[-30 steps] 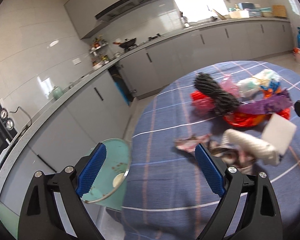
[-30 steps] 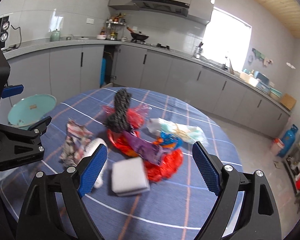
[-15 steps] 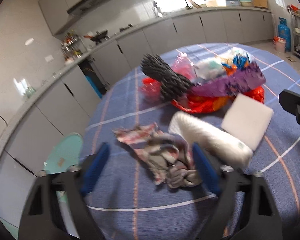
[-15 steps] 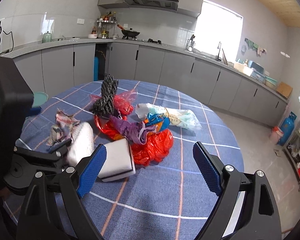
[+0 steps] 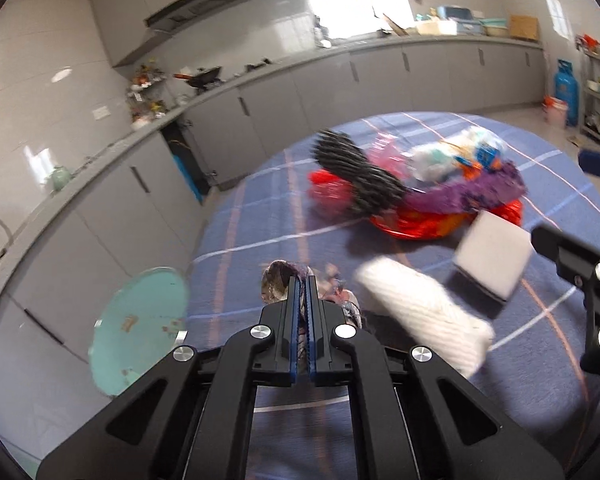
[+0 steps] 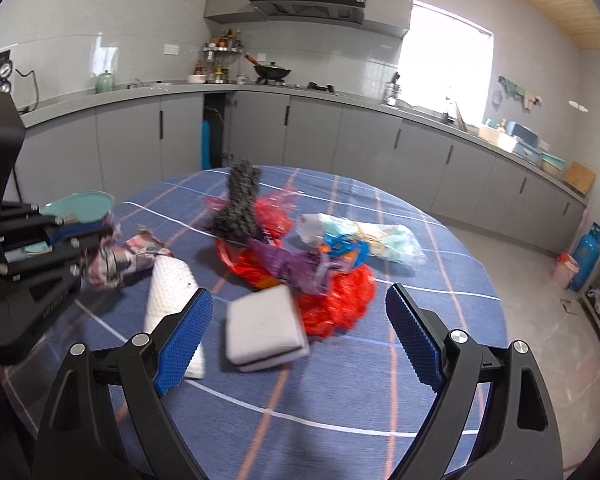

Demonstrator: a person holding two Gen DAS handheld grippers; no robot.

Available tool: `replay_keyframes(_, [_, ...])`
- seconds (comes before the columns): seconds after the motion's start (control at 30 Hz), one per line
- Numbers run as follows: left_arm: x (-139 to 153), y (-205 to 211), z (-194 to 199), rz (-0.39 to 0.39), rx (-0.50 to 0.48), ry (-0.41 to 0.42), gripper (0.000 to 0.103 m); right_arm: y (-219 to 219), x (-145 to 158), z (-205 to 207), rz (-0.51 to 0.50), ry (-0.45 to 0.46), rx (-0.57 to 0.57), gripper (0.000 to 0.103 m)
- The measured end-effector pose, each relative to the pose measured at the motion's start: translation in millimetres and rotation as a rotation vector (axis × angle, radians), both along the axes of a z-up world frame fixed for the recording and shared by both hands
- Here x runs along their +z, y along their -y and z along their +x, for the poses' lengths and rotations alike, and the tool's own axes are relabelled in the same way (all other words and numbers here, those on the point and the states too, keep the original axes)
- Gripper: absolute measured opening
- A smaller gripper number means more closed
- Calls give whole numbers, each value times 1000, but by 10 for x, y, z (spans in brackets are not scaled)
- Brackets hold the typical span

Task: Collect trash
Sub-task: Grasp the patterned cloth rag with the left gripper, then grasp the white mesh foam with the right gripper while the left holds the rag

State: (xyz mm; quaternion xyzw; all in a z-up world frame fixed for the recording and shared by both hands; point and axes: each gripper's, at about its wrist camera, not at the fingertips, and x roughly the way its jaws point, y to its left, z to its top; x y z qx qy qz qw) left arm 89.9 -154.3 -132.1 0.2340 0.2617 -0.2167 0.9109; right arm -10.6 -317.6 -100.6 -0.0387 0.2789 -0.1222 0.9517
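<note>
My left gripper [image 5: 303, 280] has its blue pads pressed together on the crumpled, patterned grey-and-pink wrapper [image 6: 130, 258], which bunches out past the fingertips at the near left of the round blue checked tablecloth [image 6: 440, 320]. My right gripper [image 6: 300, 316] stands wide apart, holding nothing, with the white rectangular sponge block [image 6: 265, 326] lying on the cloth between its fingers. Just left of the sponge lies a white textured foam roll [image 6: 168, 292]. Farther off sits the heap of red plastic bags [image 6: 332, 300], purple wrapper and black mesh scrubber [image 6: 240, 208].
</note>
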Motion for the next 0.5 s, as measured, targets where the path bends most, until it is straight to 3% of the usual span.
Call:
replay_keyframes(0.23, [107,-274,57,-4,72,60,3,-339,-91,215,24,-34,88,84])
replay_keyframes(0.5, [82,-420,92,4,114,101,3,-554,-372,480,54,-165,156,52])
